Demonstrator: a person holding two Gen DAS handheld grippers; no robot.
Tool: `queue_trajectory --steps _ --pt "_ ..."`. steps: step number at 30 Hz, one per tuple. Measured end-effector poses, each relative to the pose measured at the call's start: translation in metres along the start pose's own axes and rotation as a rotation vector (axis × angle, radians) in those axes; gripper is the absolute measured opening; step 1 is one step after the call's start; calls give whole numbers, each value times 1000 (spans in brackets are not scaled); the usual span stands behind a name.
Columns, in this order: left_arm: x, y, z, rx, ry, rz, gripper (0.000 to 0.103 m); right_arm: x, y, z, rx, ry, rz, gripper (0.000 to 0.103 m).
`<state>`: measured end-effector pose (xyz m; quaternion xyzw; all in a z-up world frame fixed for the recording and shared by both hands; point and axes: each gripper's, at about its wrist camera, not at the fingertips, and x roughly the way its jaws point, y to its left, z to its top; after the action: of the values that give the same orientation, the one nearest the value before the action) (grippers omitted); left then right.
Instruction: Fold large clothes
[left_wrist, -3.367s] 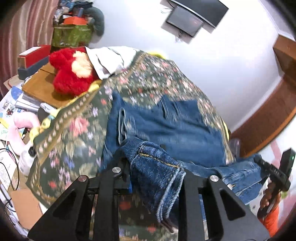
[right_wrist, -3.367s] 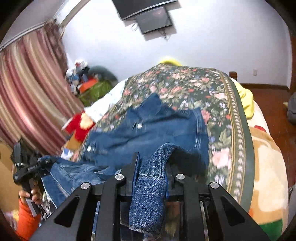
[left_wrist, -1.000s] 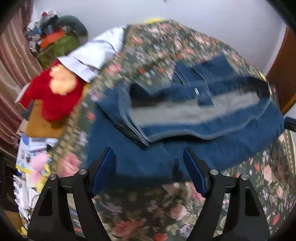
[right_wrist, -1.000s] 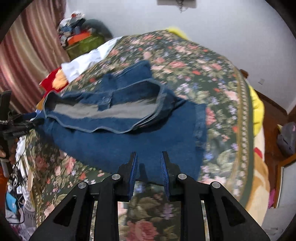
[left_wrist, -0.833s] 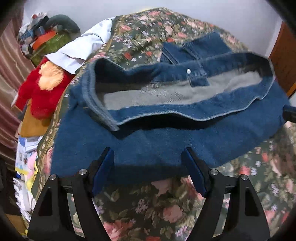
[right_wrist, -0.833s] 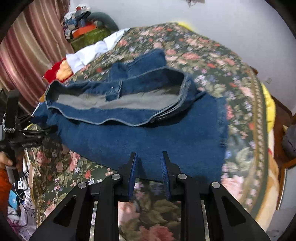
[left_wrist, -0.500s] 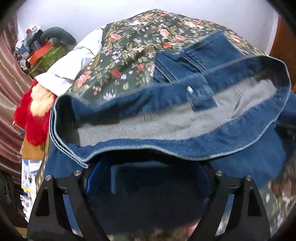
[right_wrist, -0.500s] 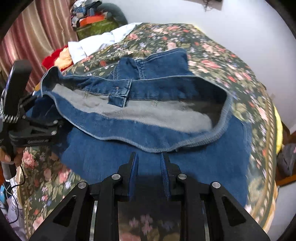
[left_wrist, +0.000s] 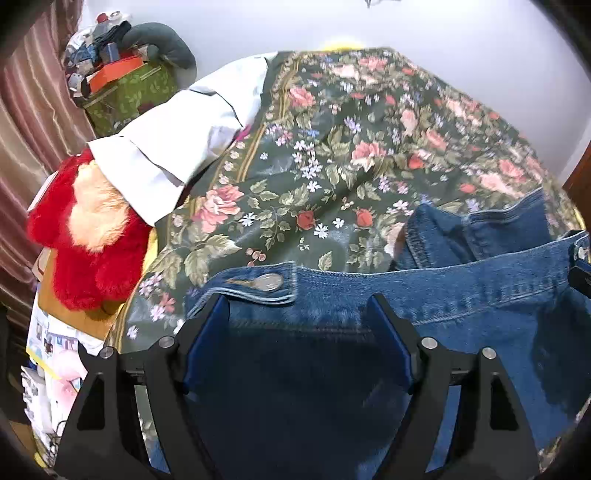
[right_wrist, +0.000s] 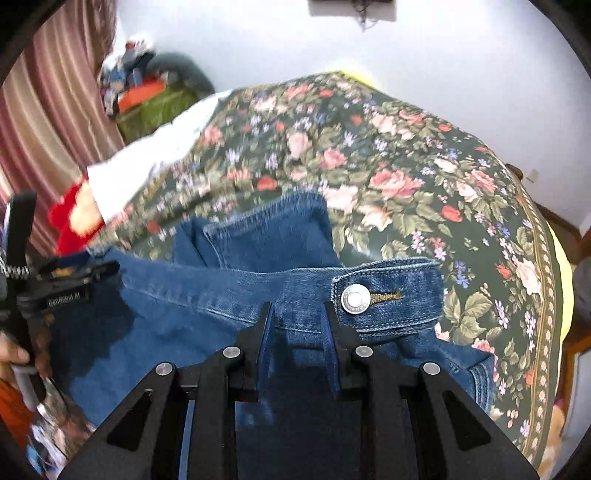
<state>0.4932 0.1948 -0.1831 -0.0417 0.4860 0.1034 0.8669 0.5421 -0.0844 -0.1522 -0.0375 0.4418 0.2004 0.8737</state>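
Denim jacket lies spread on floral bedspread | left gripper gaping, jaws just narrowing, nothing pinched | right gripper nearly clenched, empty, over the button band | advice: pinch both hem corners level before folding.

Each hand-held gripper was a matte black frame of angular struts with triangular cut-outs, joined by round silver screws. The left hand-held gripper carried two black fingers lined with blue pads on their inner faces. The right hand-held gripper had the same blue-lined fingers. Seen from the right one, the left unit's black body bore small white lettering and a coiled silver spring beside the hand, with an orange sleeve below it.
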Motion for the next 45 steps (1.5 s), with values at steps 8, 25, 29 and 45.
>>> queue_trajectory --steps 8,25,29,45 --pt "-58 -1 -21 15 -78 -62 79 -66 10 -17 -41 -109 -35 21" --pt "-19 -52 -114 174 93 -51 80 -22 41 -113 -264 163 -135 21" --pt "-24 -56 -125 212 54 -11 81 -29 36 -114 -262 152 -174 21" --pt "-75 -2 -154 114 49 -17 81 -79 -30 -134 -102 123 -238 92"
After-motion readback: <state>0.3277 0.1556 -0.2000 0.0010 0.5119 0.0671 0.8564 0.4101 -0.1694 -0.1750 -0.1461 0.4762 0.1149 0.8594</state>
